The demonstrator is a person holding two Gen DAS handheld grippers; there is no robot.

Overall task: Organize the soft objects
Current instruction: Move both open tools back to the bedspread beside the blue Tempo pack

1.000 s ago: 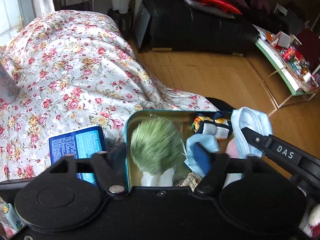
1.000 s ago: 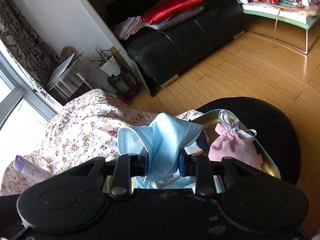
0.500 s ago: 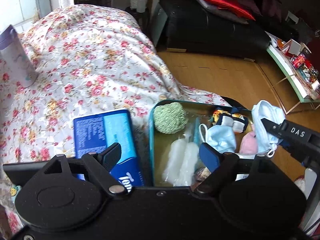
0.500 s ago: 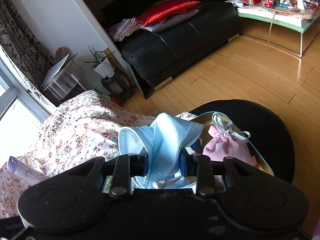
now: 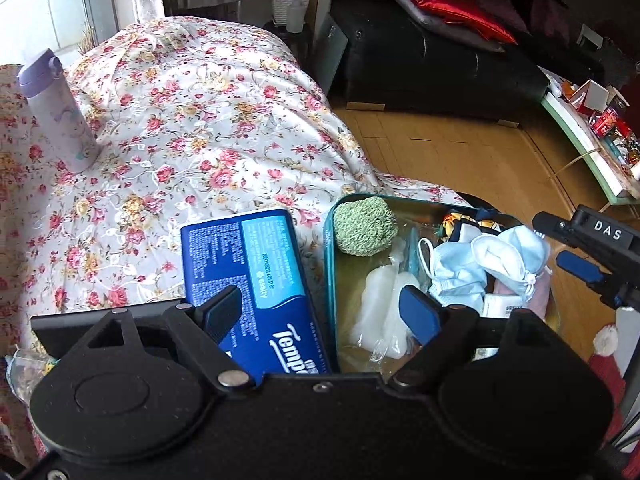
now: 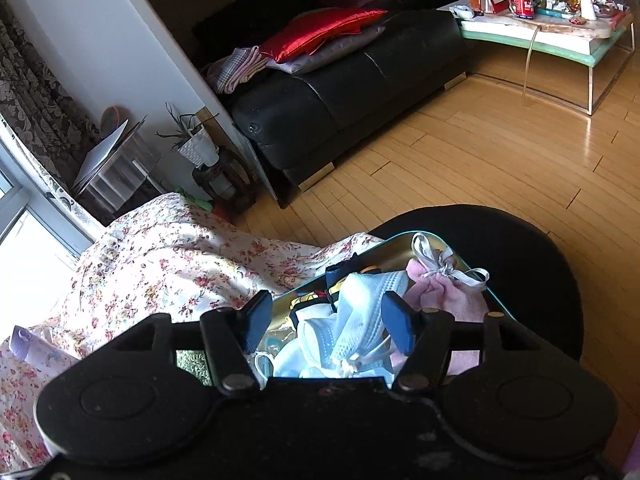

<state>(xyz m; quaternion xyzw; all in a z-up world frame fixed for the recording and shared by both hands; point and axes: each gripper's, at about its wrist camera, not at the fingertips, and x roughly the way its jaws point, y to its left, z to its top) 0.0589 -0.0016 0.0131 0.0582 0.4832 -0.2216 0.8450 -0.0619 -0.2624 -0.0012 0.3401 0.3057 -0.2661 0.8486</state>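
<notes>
Face masks (image 5: 476, 264), pale blue and white, lie bunched in the right half of a teal-rimmed metal tin (image 5: 329, 264); in the right wrist view the same masks (image 6: 356, 320) sit directly between that gripper's spread fingers, not pinched. The tin rests at the near right edge of a bed covered by a floral quilt (image 5: 192, 128), partly over a black round stool (image 6: 532, 264).

In the tin's far left corner: a green knitted ball (image 5: 365, 226). Beside it, toward the near side: a clear packet of white cotton pads (image 5: 382, 312). At the far edge: a small yellow-and-navy item (image 5: 466, 226), too crumpled to identify. A pink drawstring pouch (image 6: 452, 288) with a grey ribbon lies at the right end of the tin, touching the masks.

Just left of the tin, on the quilt: a blue Tempo tissue pack (image 5: 256, 280), lying flat. A lilac bottle (image 5: 56, 112) stands upright near the quilt's far left edge.

Left gripper (image 5: 320, 312): fingers wide apart, holding nothing, straddling the tissue pack's right end and the tin's left half. Right gripper (image 6: 326, 322): fingers apart, above the tin; it also shows at the right edge of the left wrist view (image 5: 580, 248).
</notes>
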